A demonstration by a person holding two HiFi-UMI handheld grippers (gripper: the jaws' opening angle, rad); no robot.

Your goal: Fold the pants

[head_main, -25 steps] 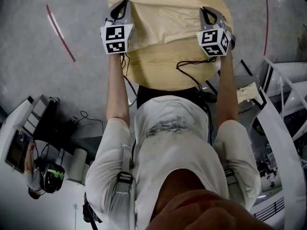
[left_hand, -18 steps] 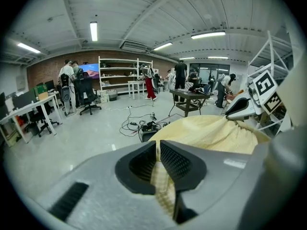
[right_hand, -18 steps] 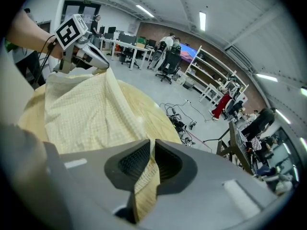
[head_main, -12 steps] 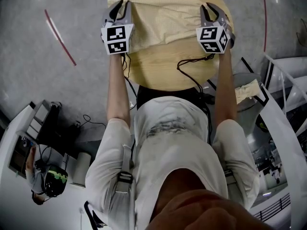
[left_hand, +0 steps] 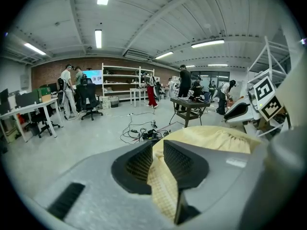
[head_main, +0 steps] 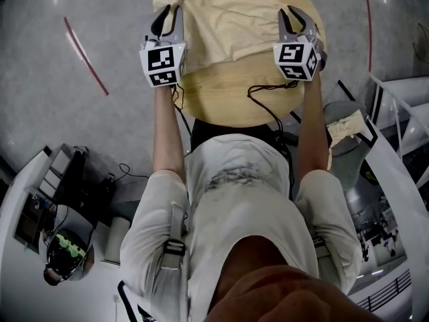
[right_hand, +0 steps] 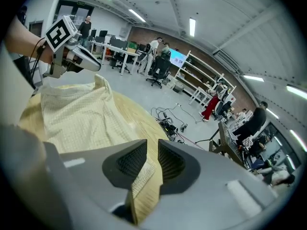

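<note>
Pale yellow pants [head_main: 234, 25] lie folded on a round wooden table [head_main: 228, 99]. My left gripper [head_main: 167, 19] is at the cloth's left edge and my right gripper [head_main: 289, 17] at its right edge. In the left gripper view, the left gripper [left_hand: 158, 145] has just been opening, with a fold of the pants [left_hand: 216, 138] loose in the gap. In the right gripper view, the right gripper [right_hand: 152, 145] has likewise been opening, and a strip of the pants [right_hand: 72, 119] hangs between its parted jaws.
A black cable [head_main: 268, 92] trails over the table's near edge. A white metal frame [head_main: 395, 133] stands at the right and a cart [head_main: 53, 180] at the lower left. A red line [head_main: 84, 52] marks the floor. Several people and desks stand far off.
Both grippers' jaws have parted and both have lifted slightly off the cloth. The pants lie as before on the table.
</note>
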